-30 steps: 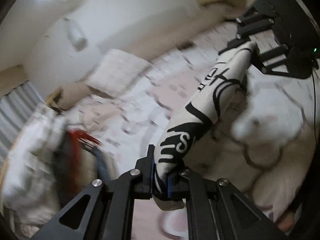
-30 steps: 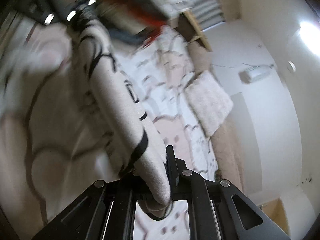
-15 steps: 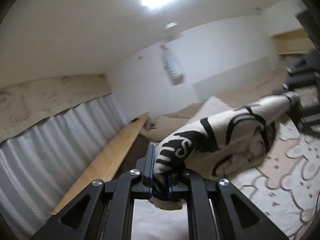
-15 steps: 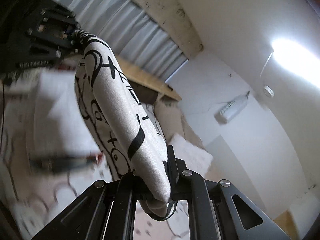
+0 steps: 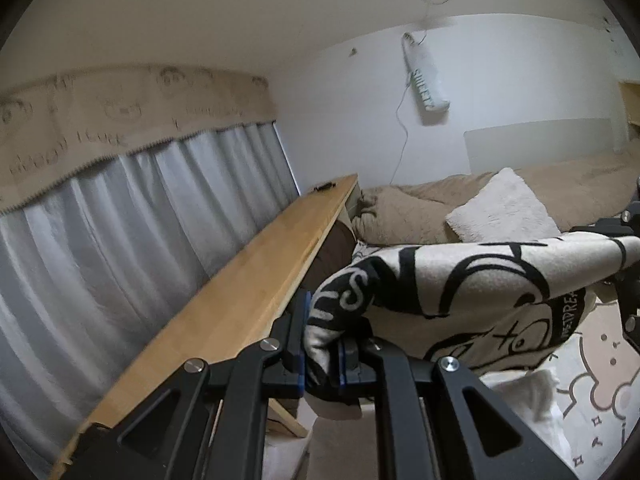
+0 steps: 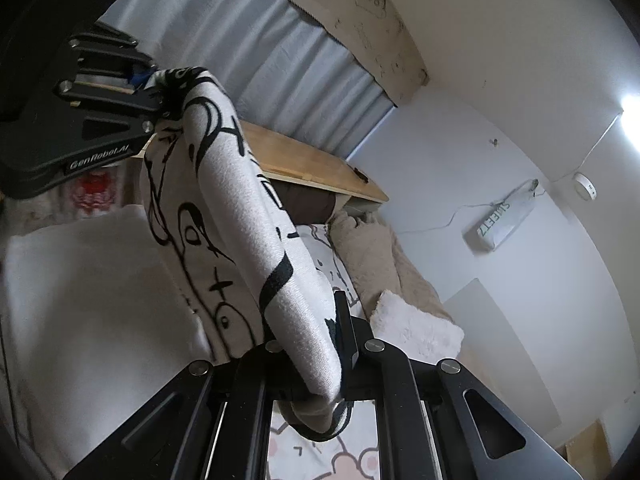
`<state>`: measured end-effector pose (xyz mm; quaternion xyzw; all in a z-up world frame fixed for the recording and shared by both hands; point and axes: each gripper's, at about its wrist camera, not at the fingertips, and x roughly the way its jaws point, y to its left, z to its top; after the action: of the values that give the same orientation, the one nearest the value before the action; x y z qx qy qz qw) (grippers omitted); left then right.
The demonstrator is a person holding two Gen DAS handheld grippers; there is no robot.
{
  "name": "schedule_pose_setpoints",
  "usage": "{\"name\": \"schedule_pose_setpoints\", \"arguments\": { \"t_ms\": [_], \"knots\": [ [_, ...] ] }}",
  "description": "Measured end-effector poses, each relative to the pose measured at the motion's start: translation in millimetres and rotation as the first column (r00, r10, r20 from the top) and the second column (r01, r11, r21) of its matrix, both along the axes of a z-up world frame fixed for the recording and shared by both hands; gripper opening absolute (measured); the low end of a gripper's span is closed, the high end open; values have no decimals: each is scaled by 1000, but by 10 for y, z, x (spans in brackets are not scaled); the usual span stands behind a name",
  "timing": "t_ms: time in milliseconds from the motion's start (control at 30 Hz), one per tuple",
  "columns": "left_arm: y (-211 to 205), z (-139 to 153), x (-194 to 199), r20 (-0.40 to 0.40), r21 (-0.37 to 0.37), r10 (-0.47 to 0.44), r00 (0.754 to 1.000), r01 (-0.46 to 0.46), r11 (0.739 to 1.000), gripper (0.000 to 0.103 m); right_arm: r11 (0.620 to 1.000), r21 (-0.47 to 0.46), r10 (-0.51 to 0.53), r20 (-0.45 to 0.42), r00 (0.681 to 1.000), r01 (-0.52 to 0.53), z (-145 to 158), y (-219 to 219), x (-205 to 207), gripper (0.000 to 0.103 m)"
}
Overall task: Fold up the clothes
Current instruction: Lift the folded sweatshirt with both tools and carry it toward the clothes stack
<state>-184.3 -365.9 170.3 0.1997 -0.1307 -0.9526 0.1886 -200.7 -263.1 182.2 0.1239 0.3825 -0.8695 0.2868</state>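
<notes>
A cream garment with black graphic print (image 5: 472, 288) hangs stretched in the air between both grippers, above the bed. My left gripper (image 5: 322, 354) is shut on one end of it, at the bottom centre of the left wrist view. My right gripper (image 6: 316, 364) is shut on the other end of the same garment (image 6: 224, 184). The right gripper shows at the right edge of the left wrist view (image 5: 628, 264). The left gripper appears at the upper left of the right wrist view (image 6: 156, 104). The cloth sags below the taut top edge.
A long wooden shelf (image 5: 256, 280) runs along grey curtains (image 5: 120, 232). The bed has a cartoon-print sheet (image 5: 600, 372), a tan blanket (image 5: 408, 208) and a white fluffy pillow (image 5: 500, 208). A white folded cloth (image 6: 92, 280) lies below the garment. A power strip (image 5: 424, 72) hangs on the wall.
Both grippers have risen with the garment, lifting it off the bed. The views now face the curtains, the shelf and the wall. Both grips stay shut on the cloth.
</notes>
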Motion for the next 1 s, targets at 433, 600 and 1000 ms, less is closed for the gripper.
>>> {"name": "schedule_pose_setpoints", "arguments": {
  "t_ms": [433, 600, 1000],
  "knots": [
    [-153, -288, -155, 9, -10, 32, 999, -32, 999, 13, 998, 56, 2, -64, 998, 2, -283, -221, -36, 10],
    [-209, -280, 16, -8, -10, 10, 1000, -10, 1000, 13, 997, 79, 30, -89, 996, -23, -263, -208, 136, 10],
    [-171, -654, 852, 89, -150, -165, 982, 177, 973, 14, 974, 167, 164, -63, 984, -152, -625, 2, 836, 10]
  ]
}}
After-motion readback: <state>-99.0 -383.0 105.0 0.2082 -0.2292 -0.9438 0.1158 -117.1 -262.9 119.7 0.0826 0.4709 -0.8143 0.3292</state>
